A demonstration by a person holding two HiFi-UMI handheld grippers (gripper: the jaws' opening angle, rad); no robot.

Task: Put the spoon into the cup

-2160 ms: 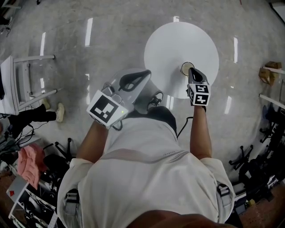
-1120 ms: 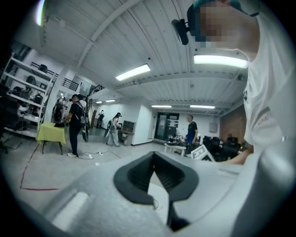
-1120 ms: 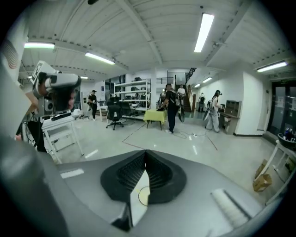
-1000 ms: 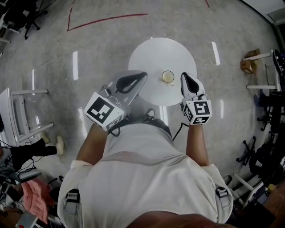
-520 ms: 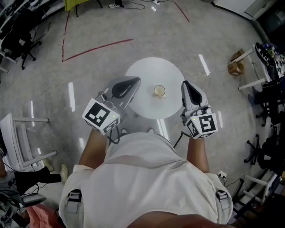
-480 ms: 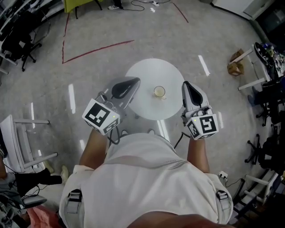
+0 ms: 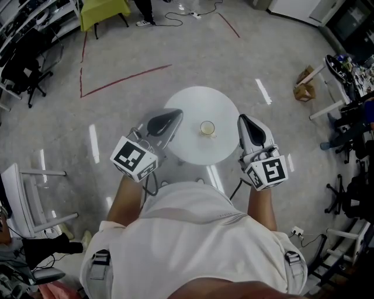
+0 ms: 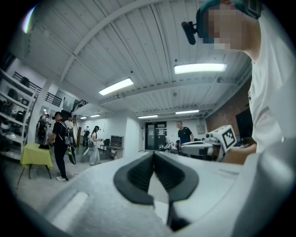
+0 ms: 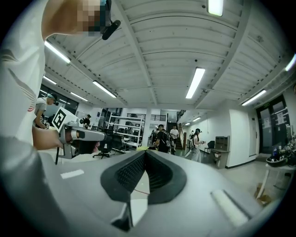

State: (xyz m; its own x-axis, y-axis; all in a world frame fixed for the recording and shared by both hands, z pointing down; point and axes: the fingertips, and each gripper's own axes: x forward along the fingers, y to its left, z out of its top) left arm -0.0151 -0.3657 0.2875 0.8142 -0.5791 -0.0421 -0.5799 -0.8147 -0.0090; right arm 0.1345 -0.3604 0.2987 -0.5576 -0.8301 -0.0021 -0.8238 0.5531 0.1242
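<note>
A small pale cup [image 7: 207, 128] stands near the middle of the round white table [image 7: 193, 149]. The cup is too small in the head view to tell what is in it, and I make out no spoon on the tabletop. My left gripper [image 7: 175, 112] hangs over the table's left rim, jaws shut and empty. My right gripper [image 7: 241, 118] is at the table's right rim, also shut and empty. Both are well apart from the cup. The gripper views look level across the room: left gripper [image 8: 154, 155] and right gripper [image 9: 144, 152] both show closed pads with nothing between them.
A white chair [image 7: 23, 193] stands at the left and a yellow-green table [image 7: 104, 9] at the far left. Red tape lines [image 7: 125, 76] mark the floor. A cardboard box [image 7: 304, 84] and office chairs [image 7: 350, 193] are at the right. Several people stand in the room [image 9: 163, 139].
The right gripper has drawn back from the cup to the table's right rim. The head view has risen, so table and cup look smaller. Both grippers stay shut.
</note>
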